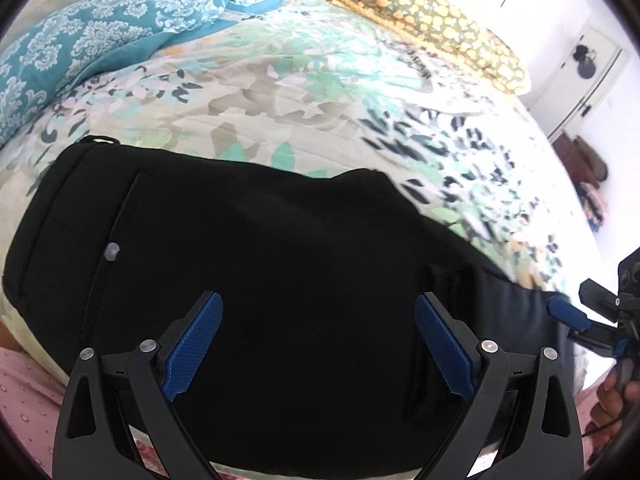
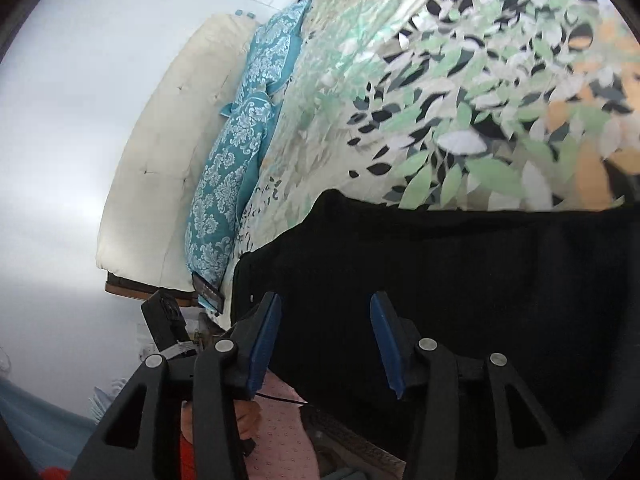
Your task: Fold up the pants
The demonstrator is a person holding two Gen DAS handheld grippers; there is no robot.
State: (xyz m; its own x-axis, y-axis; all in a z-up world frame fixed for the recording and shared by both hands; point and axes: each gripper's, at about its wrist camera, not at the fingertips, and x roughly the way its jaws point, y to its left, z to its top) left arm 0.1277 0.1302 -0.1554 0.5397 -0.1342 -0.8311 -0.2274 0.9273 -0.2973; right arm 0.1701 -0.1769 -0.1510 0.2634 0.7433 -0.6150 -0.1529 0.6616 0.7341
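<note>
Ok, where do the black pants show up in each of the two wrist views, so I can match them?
Left wrist view: the black pants fill the lower centre, spread on the floral bedspread, behind the open fingers of the left hand-held gripper.
Right wrist view: the black pants cover the lower right half, below the leafy bedspread.
Shared landmark: the teal patterned pillows, upper left in the left view, left of centre in the right.

We see our right gripper (image 2: 326, 344) with jaws parted over the black pants (image 2: 460, 280), nothing pinched between them. The pants lie on a leaf-patterned bedspread (image 2: 460, 120), teal pillows (image 2: 236, 152) beside it.
</note>
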